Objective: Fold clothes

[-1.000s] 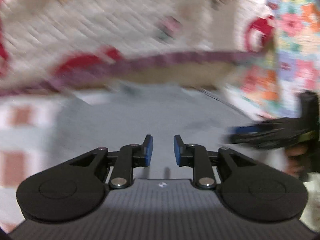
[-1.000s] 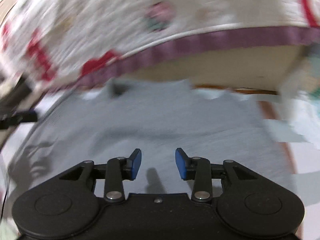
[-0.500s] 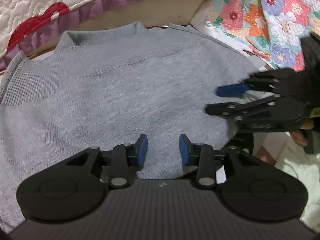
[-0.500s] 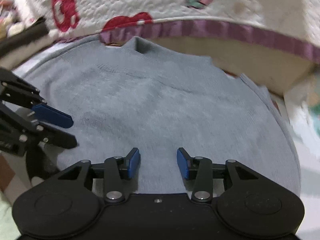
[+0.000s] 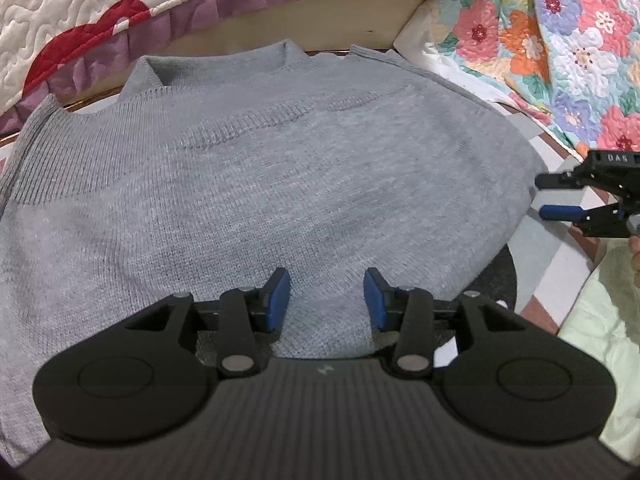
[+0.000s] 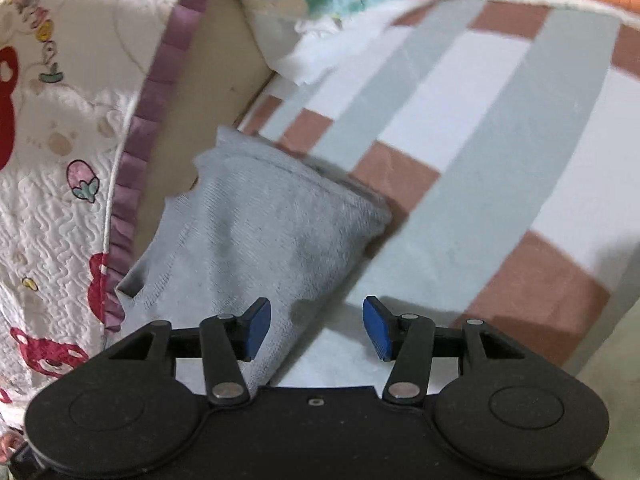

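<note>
Left gripper [image 5: 326, 296] gaped empty over the flat grey sweater [image 5: 256, 184]; right gripper [image 6: 316, 328], open and empty, straddled its side edge. Fold stage unclear.

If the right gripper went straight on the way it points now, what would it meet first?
Probably the checked sheet, just past the edge of the grey sweater; the right gripper is open, and depth is hard to judge.

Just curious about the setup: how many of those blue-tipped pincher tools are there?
2. The left gripper hovers open over the grey sweater; the right gripper, also open, sits at the sweater's right edge.
</note>
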### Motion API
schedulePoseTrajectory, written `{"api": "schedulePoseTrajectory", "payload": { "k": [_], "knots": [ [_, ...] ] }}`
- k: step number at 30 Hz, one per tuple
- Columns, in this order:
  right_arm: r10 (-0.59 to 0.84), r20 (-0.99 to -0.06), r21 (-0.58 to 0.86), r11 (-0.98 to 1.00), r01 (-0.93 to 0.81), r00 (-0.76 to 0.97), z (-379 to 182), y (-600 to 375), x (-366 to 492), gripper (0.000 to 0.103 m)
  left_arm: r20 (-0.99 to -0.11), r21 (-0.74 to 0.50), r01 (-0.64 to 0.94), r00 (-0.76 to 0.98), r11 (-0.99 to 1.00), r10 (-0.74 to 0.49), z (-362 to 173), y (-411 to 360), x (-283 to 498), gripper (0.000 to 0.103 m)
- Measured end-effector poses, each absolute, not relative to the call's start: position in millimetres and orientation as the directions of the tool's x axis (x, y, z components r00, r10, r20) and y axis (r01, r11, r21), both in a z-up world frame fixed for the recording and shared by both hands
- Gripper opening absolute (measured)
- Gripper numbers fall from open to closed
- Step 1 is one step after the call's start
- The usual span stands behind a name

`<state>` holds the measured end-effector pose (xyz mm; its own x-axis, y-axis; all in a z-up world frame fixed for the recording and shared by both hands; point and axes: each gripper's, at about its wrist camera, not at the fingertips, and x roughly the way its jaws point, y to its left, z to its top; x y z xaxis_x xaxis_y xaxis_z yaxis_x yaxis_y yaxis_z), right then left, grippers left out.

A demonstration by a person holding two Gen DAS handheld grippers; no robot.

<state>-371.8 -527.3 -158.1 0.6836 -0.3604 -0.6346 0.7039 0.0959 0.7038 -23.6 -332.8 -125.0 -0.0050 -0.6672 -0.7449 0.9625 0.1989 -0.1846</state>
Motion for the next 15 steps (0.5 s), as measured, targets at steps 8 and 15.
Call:
{"api": "schedulePoseTrajectory", "payload": {
  "k": [8,15],
  "knots": [
    [-0.429,-0.511,0.791,0.104,0.602,0.745,-182.4,-570.9,-334.3,0.062,-0.738,-0.230,0.951,-0.032,0.206,-0.674,-128.8,-331.2,-16.9,0.041],
    [-0.390,-0.444,0.833,0.152,0.532,0.807,-170.0,-577.9,-308.9,0.022,-0.744,-0.242,0.952,-0.058,0.188,-0.665,-128.3,-330.7,-12.0,0.041]
  ]
}}
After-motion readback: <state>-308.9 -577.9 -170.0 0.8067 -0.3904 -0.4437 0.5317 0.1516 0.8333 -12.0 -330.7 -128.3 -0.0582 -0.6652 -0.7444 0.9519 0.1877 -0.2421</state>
